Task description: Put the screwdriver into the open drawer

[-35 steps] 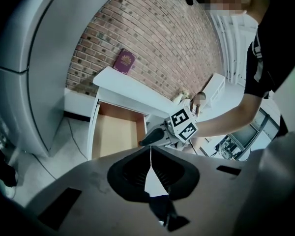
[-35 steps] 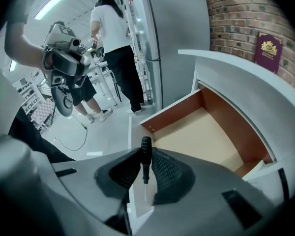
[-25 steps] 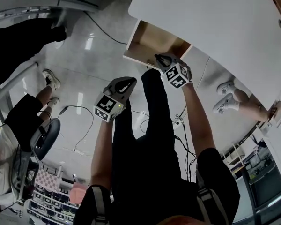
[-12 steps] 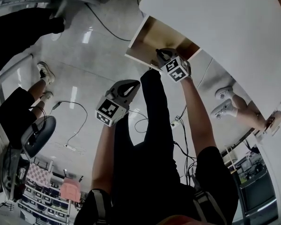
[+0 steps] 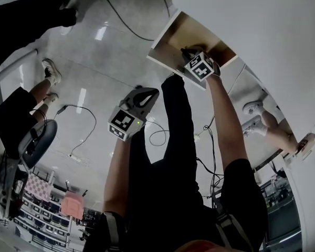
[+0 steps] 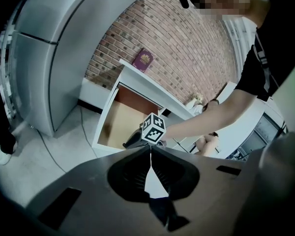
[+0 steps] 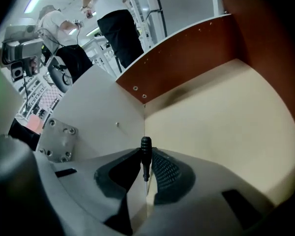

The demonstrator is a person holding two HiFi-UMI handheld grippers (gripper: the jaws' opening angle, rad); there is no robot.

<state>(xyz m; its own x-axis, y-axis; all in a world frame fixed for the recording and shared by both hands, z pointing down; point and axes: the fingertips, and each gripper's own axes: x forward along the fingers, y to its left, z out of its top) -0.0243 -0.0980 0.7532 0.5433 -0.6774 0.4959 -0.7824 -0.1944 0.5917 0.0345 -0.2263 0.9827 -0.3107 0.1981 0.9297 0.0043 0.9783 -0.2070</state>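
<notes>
Black screwdriver gripped by right hand-held gripper over drawer; left hand-held gripper closed.

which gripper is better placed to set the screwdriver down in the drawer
Right. The right gripper grips the screwdriver between its jaws and points down into the open drawer, above its bare bottom. The left gripper is shut, empty, and hangs outside the drawer over the room floor.

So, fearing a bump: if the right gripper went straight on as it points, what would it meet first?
Probably the open wooden drawer's bare tan floor, near its white side wall; the held small black screwdriver would touch first.
</notes>
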